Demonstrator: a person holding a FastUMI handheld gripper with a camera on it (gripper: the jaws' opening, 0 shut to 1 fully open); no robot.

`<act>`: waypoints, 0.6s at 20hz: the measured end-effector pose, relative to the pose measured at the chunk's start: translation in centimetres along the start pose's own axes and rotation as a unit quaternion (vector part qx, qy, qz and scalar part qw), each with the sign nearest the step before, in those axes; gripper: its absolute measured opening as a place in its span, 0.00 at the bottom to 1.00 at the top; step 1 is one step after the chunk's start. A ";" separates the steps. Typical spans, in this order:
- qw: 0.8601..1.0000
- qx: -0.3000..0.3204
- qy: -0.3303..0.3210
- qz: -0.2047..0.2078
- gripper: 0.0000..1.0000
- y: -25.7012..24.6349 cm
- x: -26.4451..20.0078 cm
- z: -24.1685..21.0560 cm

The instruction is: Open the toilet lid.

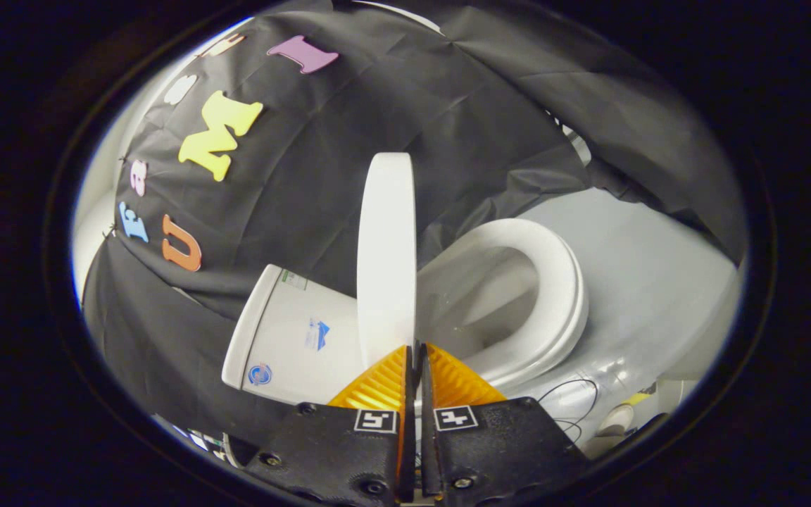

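The gripper (416, 346) is holding its fingers (377, 384) nearly together, with just a thin slit between them, and whether they are pinching the near edge of the toilet lid (386, 253) just ahead of their tips cannot be told. The lid is standing raised, seen edge-on, rising from the fingertips between the cistern (293, 338) on one side and the uncovered toilet seat (553, 296) and bowl on the other. A thin cable (574, 401) is lying on the floor beside the toilet's base.
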State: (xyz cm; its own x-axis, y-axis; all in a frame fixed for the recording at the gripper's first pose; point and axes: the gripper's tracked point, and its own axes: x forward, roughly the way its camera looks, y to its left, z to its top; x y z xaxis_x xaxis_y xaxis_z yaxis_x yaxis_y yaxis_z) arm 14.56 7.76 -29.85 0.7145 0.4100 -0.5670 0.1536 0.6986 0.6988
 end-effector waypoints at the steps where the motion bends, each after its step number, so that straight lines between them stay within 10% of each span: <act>1: 1.000 -0.007 0.000 -0.001 0.07 0.6 0.0 0.0; 12: 0.998 -0.070 -0.003 -0.010 0.08 6.1 -0.1 -0.6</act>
State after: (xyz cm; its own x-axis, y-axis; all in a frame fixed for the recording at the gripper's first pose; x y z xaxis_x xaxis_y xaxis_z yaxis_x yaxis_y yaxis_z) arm 15.01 12.32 -25.74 0.7167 0.3911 -0.5773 0.0725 0.7816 0.6195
